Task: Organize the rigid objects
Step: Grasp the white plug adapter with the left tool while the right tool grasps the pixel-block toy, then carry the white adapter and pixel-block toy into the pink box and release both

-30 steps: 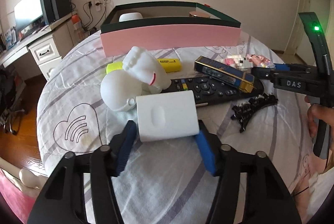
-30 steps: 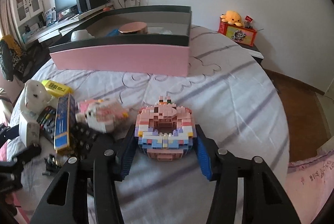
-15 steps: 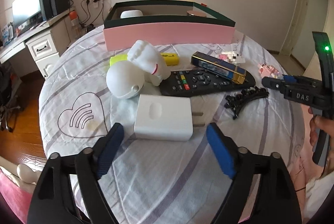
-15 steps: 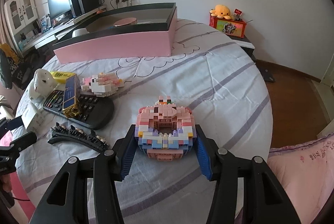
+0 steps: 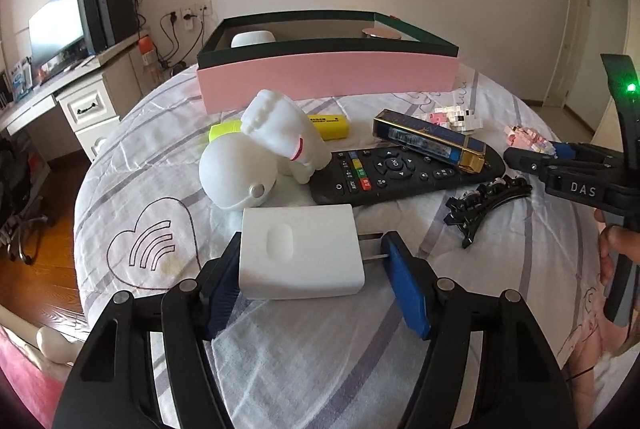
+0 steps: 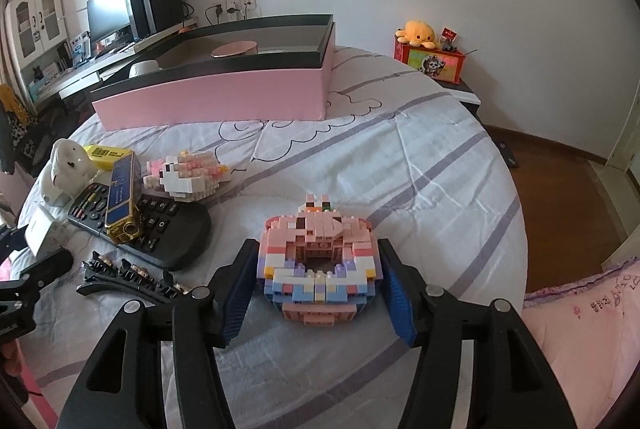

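My left gripper [image 5: 312, 283] is shut on a white plug adapter [image 5: 300, 251], its prongs against the right pad. My right gripper [image 6: 318, 299] is shut on a pink brick-built donut model [image 6: 318, 263] and also shows in the left wrist view [image 5: 532, 153]. A pink box with a dark rim [image 5: 328, 79] stands at the back of the table; it also shows in the right wrist view [image 6: 212, 101]. It holds a white bowl [image 5: 253, 38] and a copper lid [image 6: 235, 49].
On the striped cloth lie a white dog figure [image 5: 260, 153], a yellow pack [image 5: 326, 121], a black remote [image 5: 404, 173], a blue and gold box [image 5: 428, 141], a black hair clip [image 5: 486, 205] and a small brick animal [image 6: 188, 175]. A desk with a monitor [image 5: 56, 29] stands left.
My left gripper opened wide and drew back, then came forward and closed on the plug adapter again. My right gripper carried the donut model back and to the right.
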`<state>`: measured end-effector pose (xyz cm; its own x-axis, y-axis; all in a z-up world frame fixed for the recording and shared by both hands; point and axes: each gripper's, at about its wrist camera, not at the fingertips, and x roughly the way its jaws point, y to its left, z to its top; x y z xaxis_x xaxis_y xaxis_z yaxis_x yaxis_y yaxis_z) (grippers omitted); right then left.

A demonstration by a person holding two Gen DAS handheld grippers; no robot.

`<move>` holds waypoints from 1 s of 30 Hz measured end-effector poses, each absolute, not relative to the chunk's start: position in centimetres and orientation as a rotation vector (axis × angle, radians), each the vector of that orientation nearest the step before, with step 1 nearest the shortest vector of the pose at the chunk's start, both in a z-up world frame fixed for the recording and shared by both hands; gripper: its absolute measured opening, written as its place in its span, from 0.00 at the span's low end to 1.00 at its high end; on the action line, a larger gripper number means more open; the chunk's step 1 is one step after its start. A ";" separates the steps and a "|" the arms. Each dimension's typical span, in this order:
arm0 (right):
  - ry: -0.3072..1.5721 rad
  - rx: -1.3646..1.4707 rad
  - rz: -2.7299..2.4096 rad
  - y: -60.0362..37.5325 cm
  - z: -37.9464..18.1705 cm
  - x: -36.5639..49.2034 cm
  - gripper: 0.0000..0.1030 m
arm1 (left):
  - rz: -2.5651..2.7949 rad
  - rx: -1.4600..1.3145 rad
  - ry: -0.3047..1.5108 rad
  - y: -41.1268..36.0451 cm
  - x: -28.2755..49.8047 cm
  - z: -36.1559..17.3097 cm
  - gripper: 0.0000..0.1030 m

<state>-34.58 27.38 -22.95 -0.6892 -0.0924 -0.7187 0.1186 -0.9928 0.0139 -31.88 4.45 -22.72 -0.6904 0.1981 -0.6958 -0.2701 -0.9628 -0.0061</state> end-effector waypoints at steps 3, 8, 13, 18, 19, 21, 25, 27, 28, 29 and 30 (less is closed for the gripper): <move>0.028 1.165 -2.780 27.7 -22.8 -34.3 0.51 | 2.672 -1.080 0.156 4.4 -31.7 -22.4 0.66; 0.009 1.145 -2.759 27.6 -22.0 -33.8 0.51 | 2.682 -1.056 0.159 4.3 -31.4 -21.5 0.66; 0.011 1.077 -2.751 26.9 -20.0 -32.8 0.51 | 2.703 -1.023 0.160 3.9 -30.8 -20.2 0.66; 0.007 0.977 -2.762 26.4 -17.5 -31.8 0.51 | 2.744 -0.957 0.148 3.2 -30.1 -18.2 0.66; 0.011 0.954 -2.771 26.3 -17.1 -31.6 0.51 | 2.754 -0.952 0.147 3.1 -30.0 -17.9 0.66; 0.023 0.915 -2.778 26.0 -15.9 -31.4 0.51 | 2.779 -0.923 0.152 2.9 -29.7 -17.0 0.66; 0.054 0.847 -2.773 25.0 -13.7 -31.1 0.51 | 2.835 -0.841 0.145 2.4 -29.4 -14.7 0.66; 0.073 0.809 -2.772 24.4 -12.7 -30.9 0.51 | 2.862 -0.785 0.140 2.2 -29.3 -13.1 0.66; 0.084 0.784 -2.769 24.0 -12.0 -30.8 0.51 | 2.875 -0.763 0.137 2.1 -29.2 -12.5 0.66; 0.090 0.764 -2.769 23.7 -11.6 -30.7 0.52 | 2.889 -0.737 0.140 2.0 -29.1 -11.8 0.66; 0.100 0.744 -2.765 23.4 -11.0 -30.6 0.52 | 2.902 -0.704 0.138 1.9 -29.1 -10.9 0.66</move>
